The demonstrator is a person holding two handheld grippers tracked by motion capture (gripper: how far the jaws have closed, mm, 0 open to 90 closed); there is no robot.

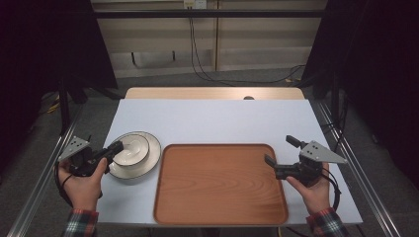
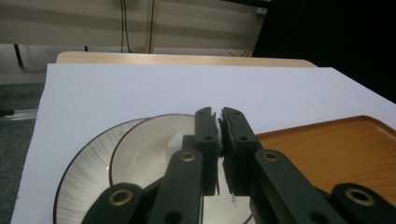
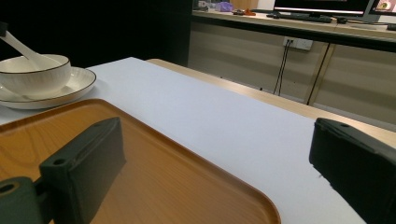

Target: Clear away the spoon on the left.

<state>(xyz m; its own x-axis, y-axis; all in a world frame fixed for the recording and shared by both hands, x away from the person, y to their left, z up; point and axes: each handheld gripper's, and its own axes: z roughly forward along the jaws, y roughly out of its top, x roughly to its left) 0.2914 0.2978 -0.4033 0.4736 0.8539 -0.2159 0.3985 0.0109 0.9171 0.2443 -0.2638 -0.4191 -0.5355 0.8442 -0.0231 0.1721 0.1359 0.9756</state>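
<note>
From the high view, the left gripper point(image 1: 117, 146) reaches over a white bowl point(image 1: 132, 149) that sits on a plate point(image 1: 151, 154), just left of the empty wooden tray point(image 1: 220, 183). The right gripper point(image 1: 282, 151) hovers at the tray's right edge, jaws spread with nothing between them.

In the left gripper view, the left gripper's point(image 2: 220, 122) jaws are pinched together on the handle of a white spoon point(image 2: 175, 141), whose blade slopes down into the bowl point(image 2: 144, 154) directly below.

In the right gripper view, the spoon point(image 3: 23, 47) leans out of the bowl point(image 3: 33, 73), far beyond the jaws. The lift looks best done straight up, clearing the rim before swinging toward the tray, with firm pressure so the slick handle cannot pivot.
</note>
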